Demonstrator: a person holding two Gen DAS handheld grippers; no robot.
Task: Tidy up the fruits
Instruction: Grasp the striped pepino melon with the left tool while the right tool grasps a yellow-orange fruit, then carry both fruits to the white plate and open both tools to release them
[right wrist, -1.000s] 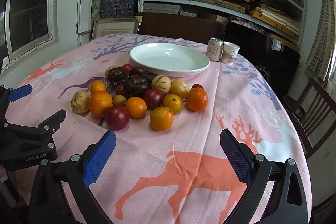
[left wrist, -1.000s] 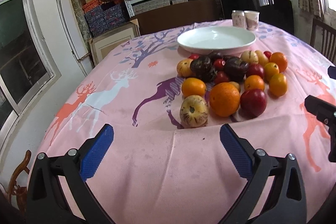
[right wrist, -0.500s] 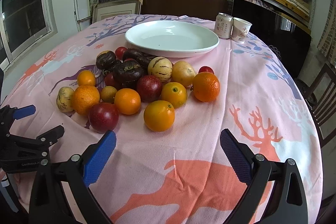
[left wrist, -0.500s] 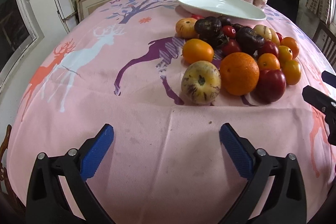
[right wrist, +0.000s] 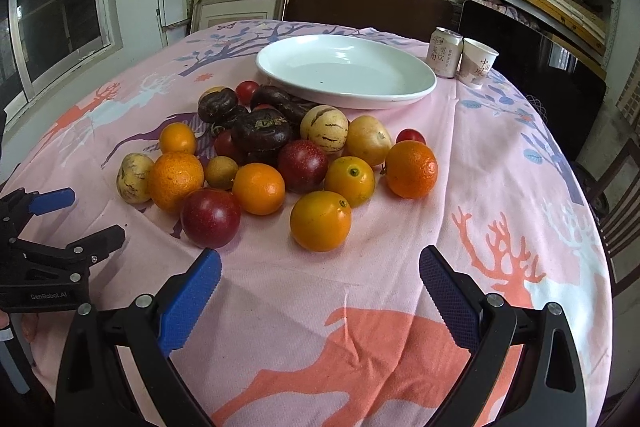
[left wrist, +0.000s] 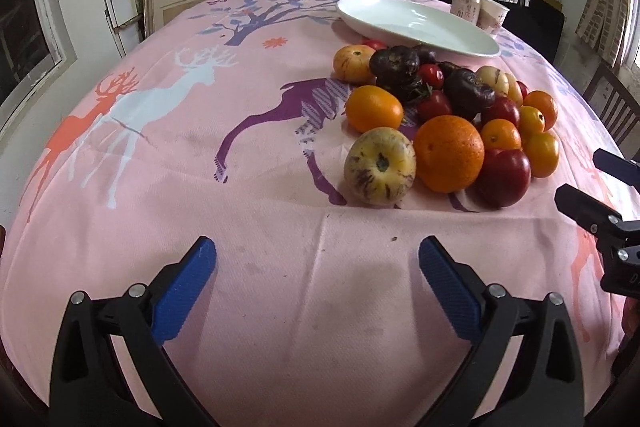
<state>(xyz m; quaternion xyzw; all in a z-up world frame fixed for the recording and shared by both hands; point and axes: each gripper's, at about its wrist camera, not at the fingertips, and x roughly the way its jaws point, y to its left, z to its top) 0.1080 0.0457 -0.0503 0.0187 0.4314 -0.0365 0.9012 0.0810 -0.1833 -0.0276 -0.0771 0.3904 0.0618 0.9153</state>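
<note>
A white plate [right wrist: 346, 71] sits toward the far side of the worktop [right wrist: 500, 163], which is covered by a pink cloth printed with deer. The plate holds no fruit; only a tiny dark speck shows on its inner surface. Just beyond its right rim stand a drink can [right wrist: 445, 53] and a paper cup [right wrist: 478, 63], side by side and almost touching.

The fruits lie in a loose heap [right wrist: 280, 155] on the cloth just in front of the plate, none of them on it. At the heap's back are dark purple, wrinkled fruits [right wrist: 262, 131] and small red ones; in the middle, pale yellow striped fruits [right wrist: 324, 129]. Along the near edge sit a dark red plum-like fruit [right wrist: 211, 218] and a smooth orange fruit [right wrist: 321, 221]. At the heap's left end a striped yellow fruit [left wrist: 380, 166] touches a large orange [left wrist: 449, 153].

The left hand-held gripper [left wrist: 318, 281] hovers low over bare cloth near the worktop's front edge, its blue-padded fingers spread wide and holding nothing, the striped yellow fruit a little ahead and to its right. The right hand-held gripper [right wrist: 320, 287] is also spread wide and empty, aimed at the heap, with the smooth orange fruit just ahead between the lines of its fingers. The two grippers sit side by side, apart.
</note>
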